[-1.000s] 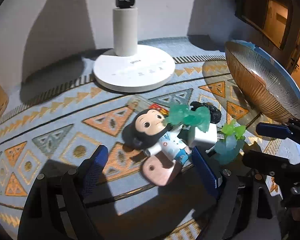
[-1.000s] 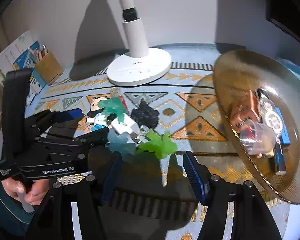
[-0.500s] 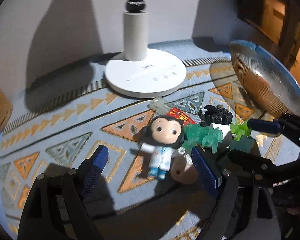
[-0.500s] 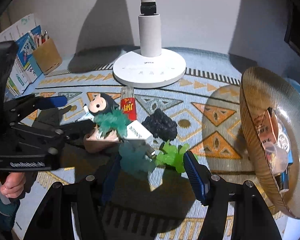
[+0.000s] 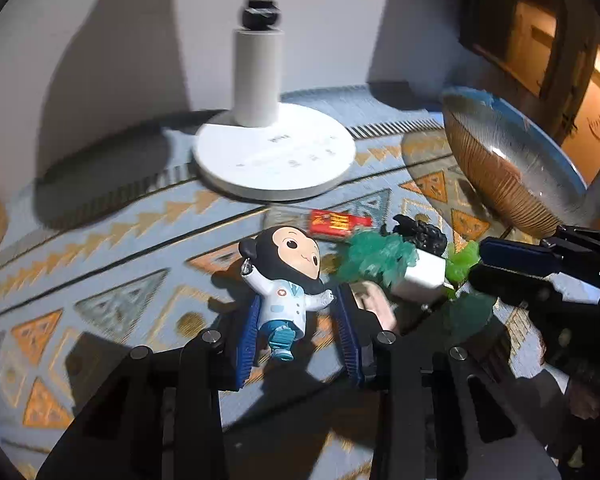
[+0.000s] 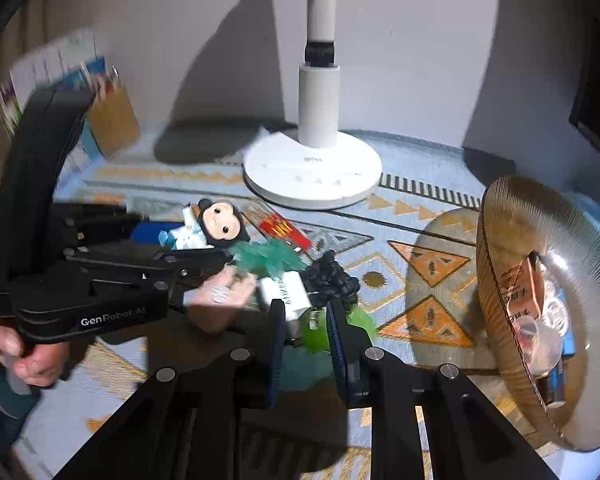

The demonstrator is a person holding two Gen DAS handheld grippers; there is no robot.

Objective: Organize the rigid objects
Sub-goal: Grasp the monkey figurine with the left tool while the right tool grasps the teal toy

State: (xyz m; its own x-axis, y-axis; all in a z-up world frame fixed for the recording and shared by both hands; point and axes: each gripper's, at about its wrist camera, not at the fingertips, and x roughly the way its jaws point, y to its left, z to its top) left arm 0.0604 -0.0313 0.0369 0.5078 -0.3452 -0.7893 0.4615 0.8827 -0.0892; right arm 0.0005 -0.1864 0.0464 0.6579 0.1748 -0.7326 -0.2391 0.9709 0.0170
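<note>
**Both tongs closing on items in the toy cluster**

Left gripper (image 5: 300, 336), black frame with blue ribbed pads: now gripping the small black-haired figurine in a white coat and blue shoes (image 5: 286, 280) at the torso, pads pressing both sides. Jaws just closing, from wide apart a second ago with the figurine lying ahead of them, to tight around it. Figurine now lying between the pads on the blue patterned table mat (image 5: 112, 276), head pointing toward the white round lamp base (image 5: 274, 160).

Right gripper (image 6: 302, 336), same build: jaws just closing, from half apart to pinched on the bright green translucent plastic piece (image 6: 316, 336). Earlier, that piece sitting free ahead of the open pads; now sitting squeezed between them.

Remaining cluster, lying just beyond both grippers:
- dark green translucent plastic piece (image 5: 374, 256), touching the figurine's head side
- white cube-shaped charger plug (image 6: 286, 294), just left of the right gripper's pads
- black lumpy toy (image 6: 332, 276), behind the plug
- red-labelled clear tube (image 5: 332, 222), nearer the lamp base
- pink flat item (image 6: 220, 300), partly hidden, kind unclear

Ribbed amber glass bowl (image 6: 512, 240) standing at far right, holding packets and small items.

Person's hand (image 6: 32, 356) gripping the left gripper's handle.
</note>
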